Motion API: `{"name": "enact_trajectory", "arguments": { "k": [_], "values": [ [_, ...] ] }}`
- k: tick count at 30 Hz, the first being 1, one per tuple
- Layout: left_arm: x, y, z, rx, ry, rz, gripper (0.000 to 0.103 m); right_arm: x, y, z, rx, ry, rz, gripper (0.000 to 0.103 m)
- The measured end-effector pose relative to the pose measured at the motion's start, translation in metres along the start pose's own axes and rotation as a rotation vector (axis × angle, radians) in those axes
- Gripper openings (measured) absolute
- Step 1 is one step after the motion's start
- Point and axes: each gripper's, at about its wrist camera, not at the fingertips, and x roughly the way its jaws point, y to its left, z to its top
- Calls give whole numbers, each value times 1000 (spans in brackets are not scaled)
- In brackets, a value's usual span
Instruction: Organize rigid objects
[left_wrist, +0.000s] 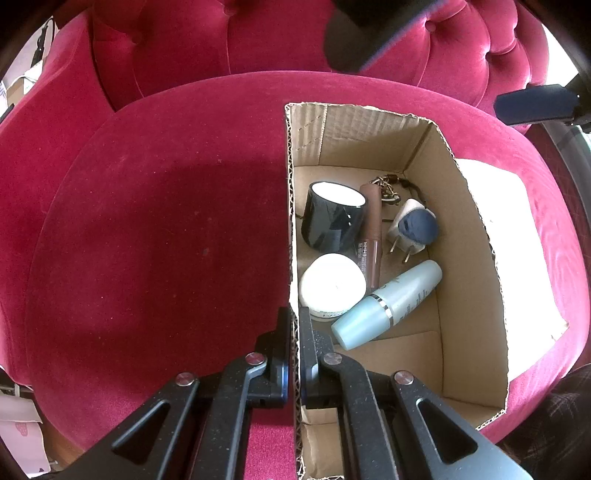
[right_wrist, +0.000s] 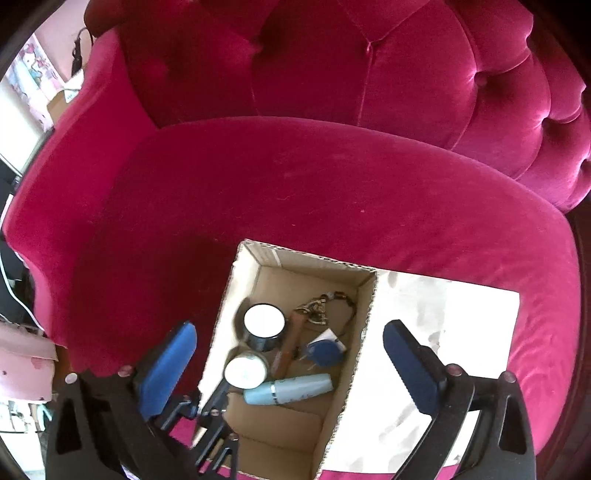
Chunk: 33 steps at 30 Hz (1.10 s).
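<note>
Left gripper (left_wrist: 294, 325) clamps the cardboard box (left_wrist: 476, 236) left wall on the armchair seat (left_wrist: 155, 229); right gripper (right_wrist: 290, 354) hovers spread, seemingly above the pale blue bottle (right_wrist: 288, 388)

The left gripper (left_wrist: 294, 325) is clamped on the left wall of an open cardboard box (left_wrist: 469, 236), one finger outside and one inside the wall. The box sits on the seat of a red velvet armchair (left_wrist: 166, 229). Inside it, a black jar (left_wrist: 332, 218) with a white top lies at the far left, a white round jar (left_wrist: 332, 286) just in front of it, and a brown tube (left_wrist: 370, 236) runs beside both. A white and blue plug adapter (left_wrist: 412, 229) lies to the right, with what seems to be a keychain (left_wrist: 388, 186) behind it. A pale blue bottle (left_wrist: 388, 304) lies on its side, touching the white jar.
</note>
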Motion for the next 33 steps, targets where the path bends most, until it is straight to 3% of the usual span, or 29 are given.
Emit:
{"name": "enact_trajectory", "arguments": {
  "k": [22, 29, 32, 33],
  "values": [
    [-1, 0, 1, -3, 1, -2, 3, -4, -10, -7, 28, 2, -11, 103],
    [-12, -1, 3, -3, -35, 8, 5, -14, -23, -13, 40, -14, -10, 103],
    [-12, -3, 1, -5, -25, 19, 24, -22, -31, -16, 57, -35, -9, 103],
    [-14, -2, 1, -10, -29, 16, 45, -24, -33, -17, 58, -38, -9, 103]
  ]
}}
